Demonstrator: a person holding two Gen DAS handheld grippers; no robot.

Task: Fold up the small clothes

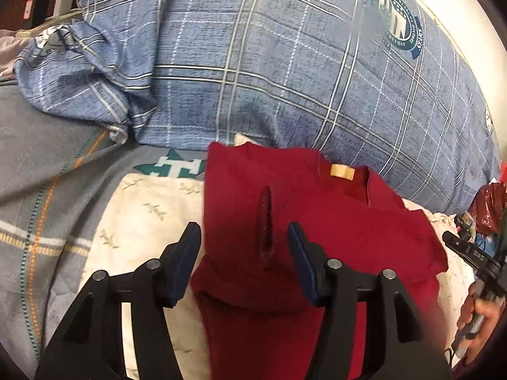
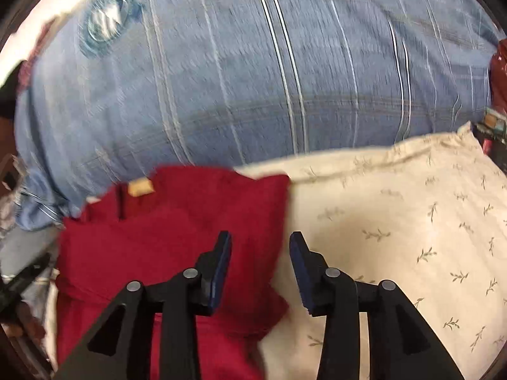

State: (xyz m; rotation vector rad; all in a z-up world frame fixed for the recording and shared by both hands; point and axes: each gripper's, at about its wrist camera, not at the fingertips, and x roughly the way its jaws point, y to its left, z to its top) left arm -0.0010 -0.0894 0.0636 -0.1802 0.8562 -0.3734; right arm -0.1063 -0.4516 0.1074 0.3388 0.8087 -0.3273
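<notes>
A dark red garment [image 1: 332, 228] with a tan neck label [image 1: 341, 171] lies partly folded on a cream floral cloth [image 1: 145, 218]. A sleeve cuff [image 1: 265, 224] lies across its upper left part. My left gripper [image 1: 244, 234] is open and empty, just above the garment's left half. In the right wrist view the red garment [image 2: 164, 240] lies left of centre. My right gripper [image 2: 259, 240] is open and empty over the garment's right edge. The right gripper also shows at the right edge of the left wrist view [image 1: 469, 253], held by a hand.
A big blue plaid duvet [image 1: 285, 63] bulges behind the garment. A grey striped blanket [image 1: 38, 196] lies to the left. A white charger and cables [image 1: 63, 0] sit at far left back. Red plastic bags [image 1: 488, 209] lie at far right. The cream floral cloth [image 2: 412, 221] spreads to the right.
</notes>
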